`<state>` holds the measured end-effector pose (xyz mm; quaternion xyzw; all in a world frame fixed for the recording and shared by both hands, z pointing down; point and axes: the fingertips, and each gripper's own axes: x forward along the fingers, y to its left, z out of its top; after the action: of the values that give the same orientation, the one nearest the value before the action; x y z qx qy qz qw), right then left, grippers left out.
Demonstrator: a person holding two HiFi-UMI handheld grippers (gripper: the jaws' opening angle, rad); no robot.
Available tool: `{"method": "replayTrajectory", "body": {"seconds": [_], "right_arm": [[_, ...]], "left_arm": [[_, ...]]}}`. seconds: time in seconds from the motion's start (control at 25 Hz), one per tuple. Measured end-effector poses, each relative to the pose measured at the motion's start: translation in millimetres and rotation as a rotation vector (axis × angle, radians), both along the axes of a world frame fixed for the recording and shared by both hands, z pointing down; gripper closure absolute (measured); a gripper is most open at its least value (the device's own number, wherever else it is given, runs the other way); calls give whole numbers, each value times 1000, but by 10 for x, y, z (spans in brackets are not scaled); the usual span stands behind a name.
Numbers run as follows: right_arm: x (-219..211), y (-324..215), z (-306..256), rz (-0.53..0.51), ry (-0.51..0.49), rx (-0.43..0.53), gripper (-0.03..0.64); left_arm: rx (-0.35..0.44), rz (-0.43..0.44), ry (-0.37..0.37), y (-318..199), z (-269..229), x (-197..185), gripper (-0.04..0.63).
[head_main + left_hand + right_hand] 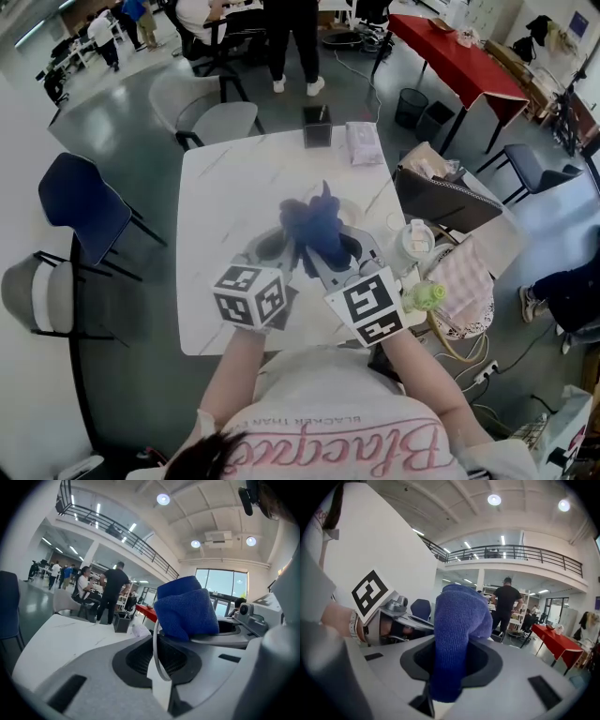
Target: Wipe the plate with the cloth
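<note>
Starting nearest the head camera, two forearms are seen reaching forward, each ending in a marker cube. The left gripper (pixel 279 246) and the right gripper (pixel 349 248) are held close together, side by side, above the near part of a white marbled table (pixel 234 178). A blue cloth (pixel 314 230) is bunched between them and stands up past both sets of jaws.

In the left gripper view the jaws are clenched on a thin white rim. This is the plate (pixel 154 651), seen edge-on and held upright, clear of the table. Its upper part is hidden behind the blue cloth, and whether the blue cloth is pressed against the plate's face cannot be told. In the right gripper view the jaws are clamped on the blue cloth, which is gripped near its lower end and rises above the pads as a thick roll.

At the table's right edge a lidded cup (pixel 415 239) is seen, with a piece of pink checked fabric (pixel 464 281) just beyond it. At the far edge a black box (pixel 317 127) and a pale packet (pixel 364 142) are set side by side. A blue chair (pixel 80 211) is placed left of the table and a grey chair (pixel 216 117) behind it. Farther off, standing people and a red table (pixel 459 52) are visible.
</note>
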<state>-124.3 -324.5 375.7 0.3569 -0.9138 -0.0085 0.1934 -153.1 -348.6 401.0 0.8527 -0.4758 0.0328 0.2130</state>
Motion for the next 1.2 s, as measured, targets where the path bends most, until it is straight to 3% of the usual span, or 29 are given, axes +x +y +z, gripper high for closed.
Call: {"method": "replayTrajectory", "body": {"seconds": [0.36, 0.6, 0.88, 1.08, 1.2], "right_arm": [[113, -319, 28, 64, -2, -21, 506], [425, -538, 43, 187, -19, -29, 506], [940, -603, 168, 350, -79, -106, 506], [1038, -417, 44, 365, -155, -116, 506], [881, -260, -80, 318, -209, -124, 506]], "left_arm": [[2, -14, 31, 25, -29, -29, 571], [8, -24, 57, 27, -61, -89, 571], [18, -30, 85, 48, -113, -111, 571], [27, -46, 101, 44, -131, -131, 571], [31, -59, 114, 34, -153, -141, 571]]}}
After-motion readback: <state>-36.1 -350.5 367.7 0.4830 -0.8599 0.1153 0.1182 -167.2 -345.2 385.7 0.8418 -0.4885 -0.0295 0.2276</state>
